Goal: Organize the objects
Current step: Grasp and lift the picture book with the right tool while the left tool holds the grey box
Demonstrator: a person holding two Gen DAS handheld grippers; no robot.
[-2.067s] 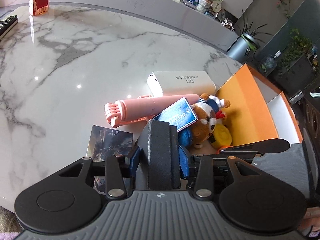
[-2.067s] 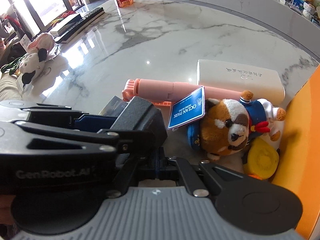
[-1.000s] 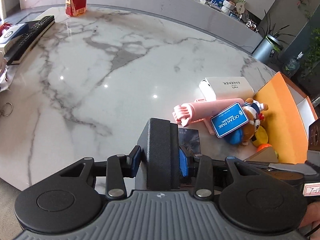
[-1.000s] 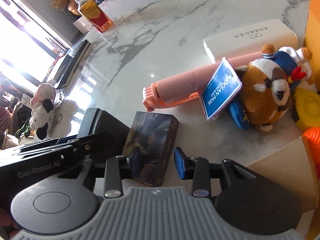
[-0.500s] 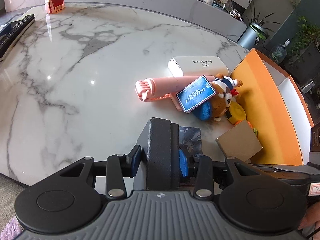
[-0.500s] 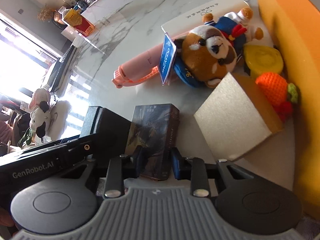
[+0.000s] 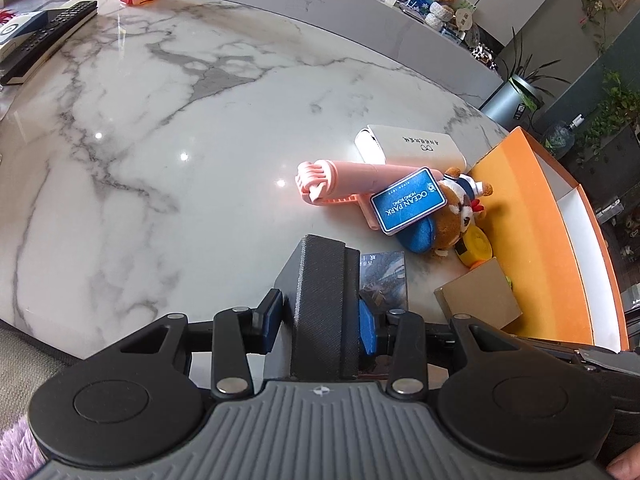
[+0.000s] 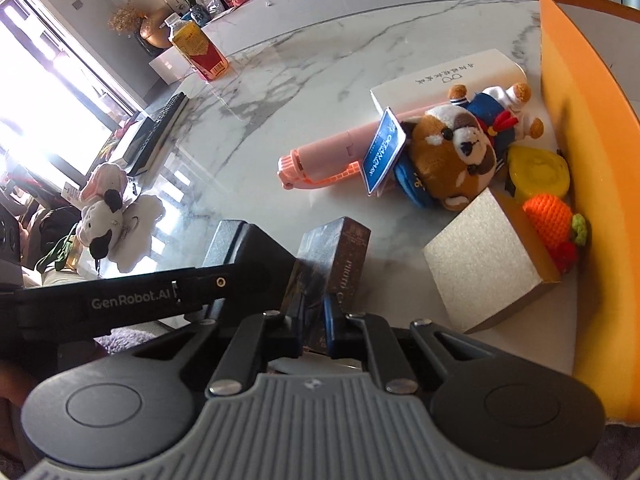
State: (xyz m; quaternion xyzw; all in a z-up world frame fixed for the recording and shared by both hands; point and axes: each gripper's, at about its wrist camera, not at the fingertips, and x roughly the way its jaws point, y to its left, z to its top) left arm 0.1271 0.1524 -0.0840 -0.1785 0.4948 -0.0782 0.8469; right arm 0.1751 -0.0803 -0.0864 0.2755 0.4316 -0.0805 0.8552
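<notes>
From the left wrist: left hand-held gripper [image 7: 320,326] clamped on a dark grey box [image 7: 322,300], blue pads pressing both its sides, held over the near edge of the marble bench [image 7: 160,140]. Just beyond, a dark picture-printed box [image 7: 384,276] peeking out at the right of the grey one; farther on, a pink handheld fan [image 7: 344,184], a blue Ocean Park tag [image 7: 408,206] and a plush animal in a sailor suit [image 7: 456,212], then a white box [image 7: 416,144], all beside the open orange box [image 7: 532,216]. From the right wrist: right hand-held gripper [image 8: 314,320] closing on that picture-printed box [image 8: 332,256], tilted up on edge, narrow sides between the pads, apparently gripped already. Nearby a glittery gold box [image 8: 484,260], a yellow disc [image 8: 538,170] and a crocheted carrot [image 8: 548,218] against the orange wall [image 8: 580,160]. Step in hand, seemingly: picking up two small boxes at once. Next, probably: finishing the squeeze, lifting clear of the gold box, carrying both toward the orange box.
</notes>
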